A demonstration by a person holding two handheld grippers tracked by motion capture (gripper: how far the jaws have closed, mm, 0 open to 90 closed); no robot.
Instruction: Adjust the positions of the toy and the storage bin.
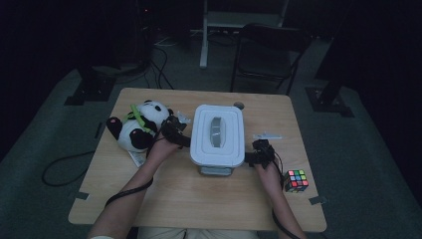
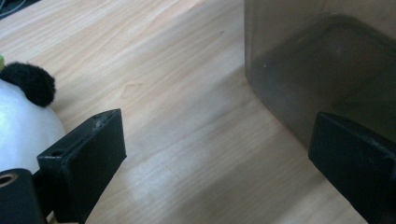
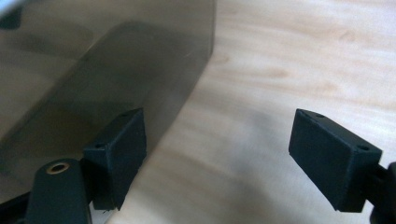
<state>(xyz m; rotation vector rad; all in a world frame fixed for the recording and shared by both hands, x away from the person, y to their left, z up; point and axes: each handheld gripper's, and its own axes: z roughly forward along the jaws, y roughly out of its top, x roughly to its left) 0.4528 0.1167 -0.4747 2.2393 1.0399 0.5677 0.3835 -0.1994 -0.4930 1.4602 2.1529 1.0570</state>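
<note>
Both tongs, left [image 1: 185, 140] and right [image 1: 248, 158], gape empty beside the lidded box [image 1: 218, 134].

A lidded container [image 1: 218, 135] sits mid-table [image 1: 199, 199]. A panda plush [image 1: 138, 125] lies to its left, a Rubik's cube [image 1: 296, 180] to its right nearer the person. The left gripper [image 1: 185, 140] and right gripper [image 1: 252, 158] flank the container's sides.

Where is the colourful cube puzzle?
In the high view, the cube puzzle sits near the table's right front edge, just right of the right gripper.
</note>
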